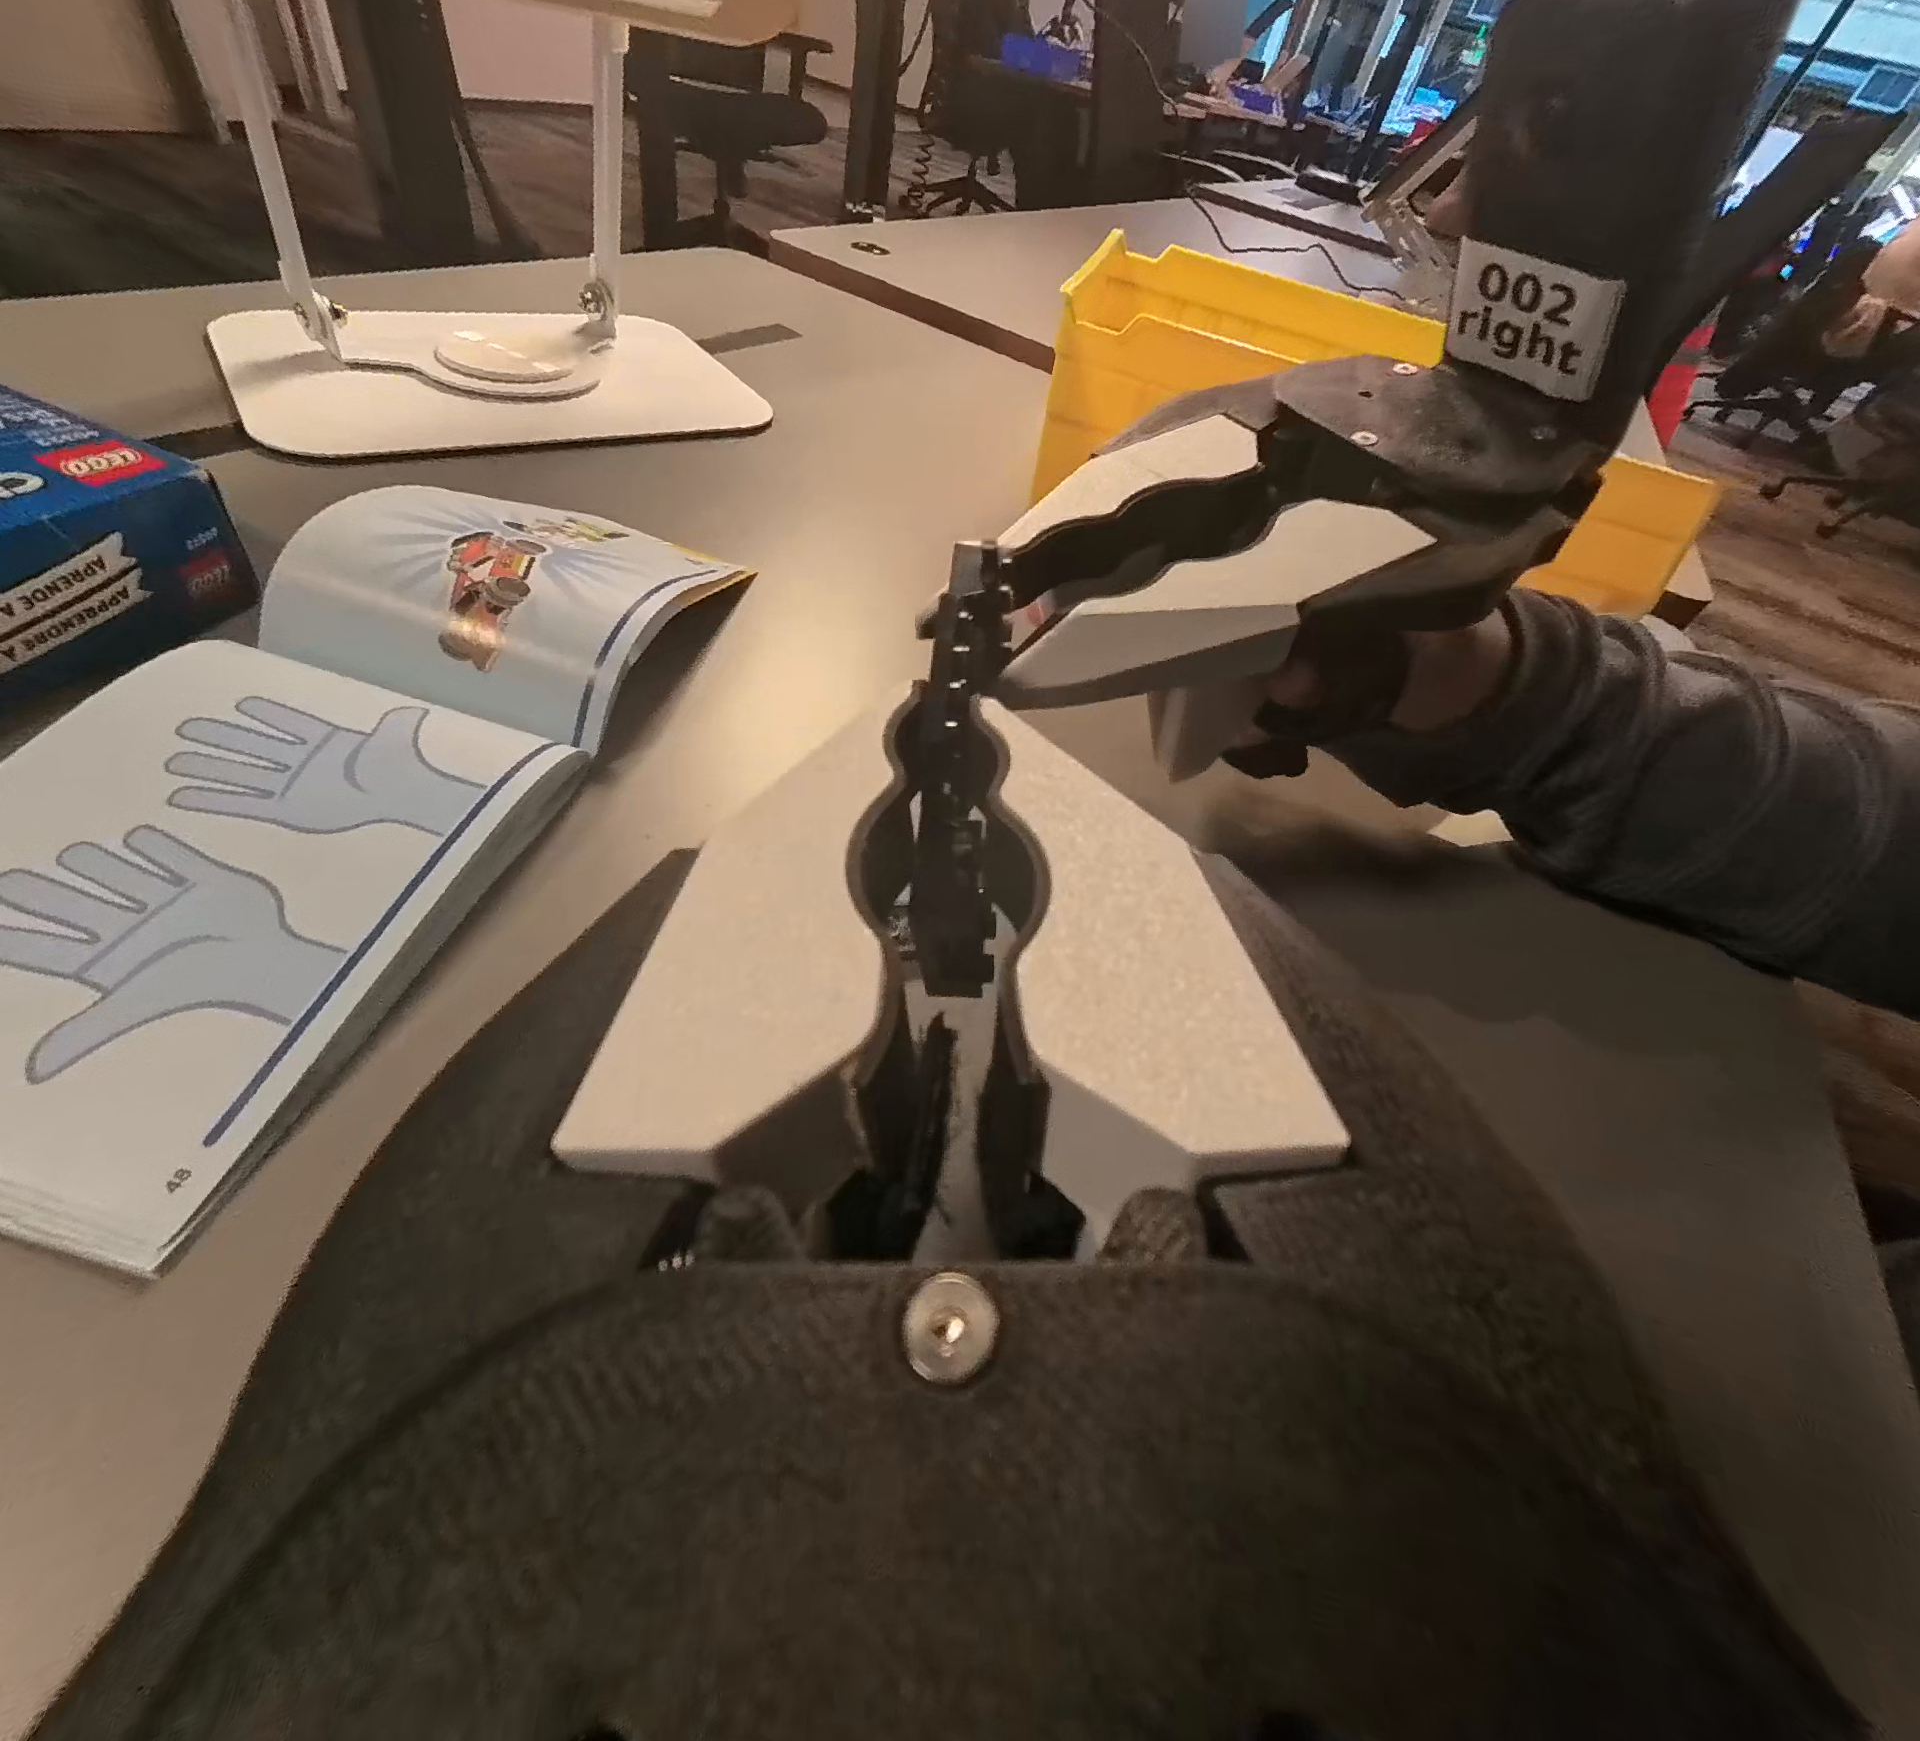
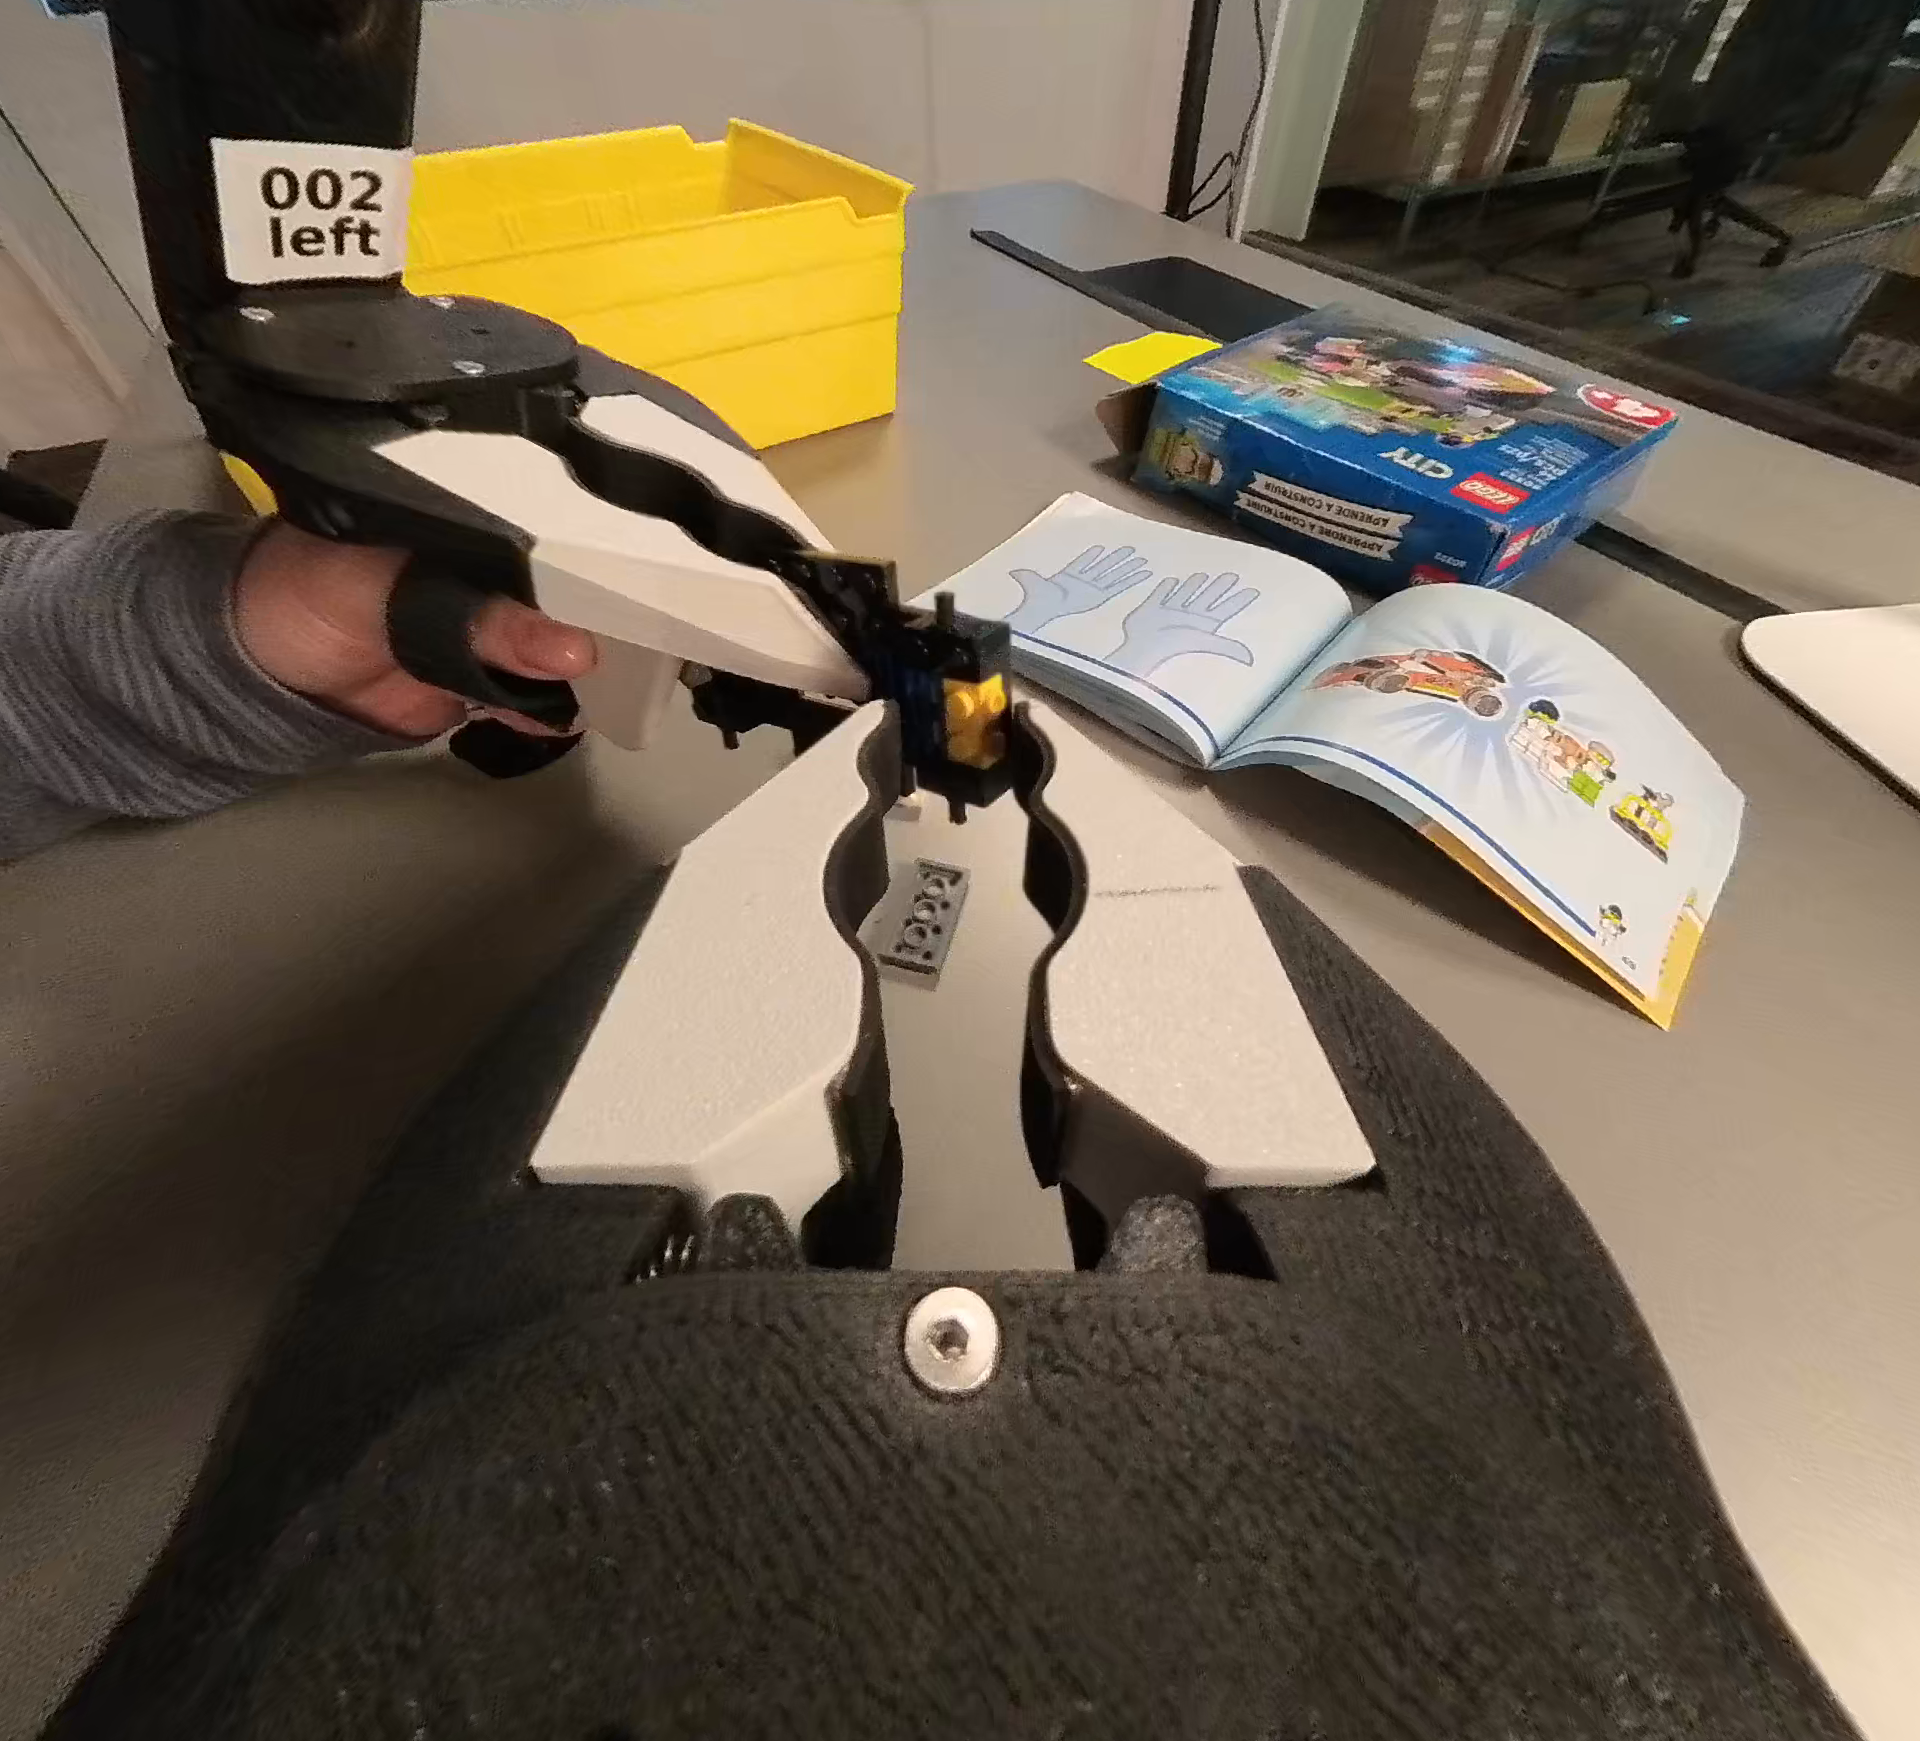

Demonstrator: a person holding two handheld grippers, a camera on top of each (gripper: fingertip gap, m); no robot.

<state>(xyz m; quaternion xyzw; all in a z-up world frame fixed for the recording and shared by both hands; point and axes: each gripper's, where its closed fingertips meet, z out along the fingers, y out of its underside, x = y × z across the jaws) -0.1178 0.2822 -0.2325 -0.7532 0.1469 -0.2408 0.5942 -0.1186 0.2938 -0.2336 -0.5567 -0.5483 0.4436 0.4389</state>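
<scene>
My left gripper is shut on a black brick assembly that runs lengthwise between its fingers and sticks out past the tips. In the right wrist view the left gripper comes in from the left, holding the assembly above the table. My right gripper is closed on the assembly's far end, a black block with a yellow brick on it. Both fingertips touch the block. It also shows in the left wrist view, coming in from the right. A grey studded plate lies on the table below.
An open instruction booklet lies on the grey table, with a blue toy box behind it. A yellow bin stands at the back. A white lamp base is at the far left. Left and right tips are no more than a few centimetres apart. The right tips stand about 5 centimetres off the grey studded plate.
</scene>
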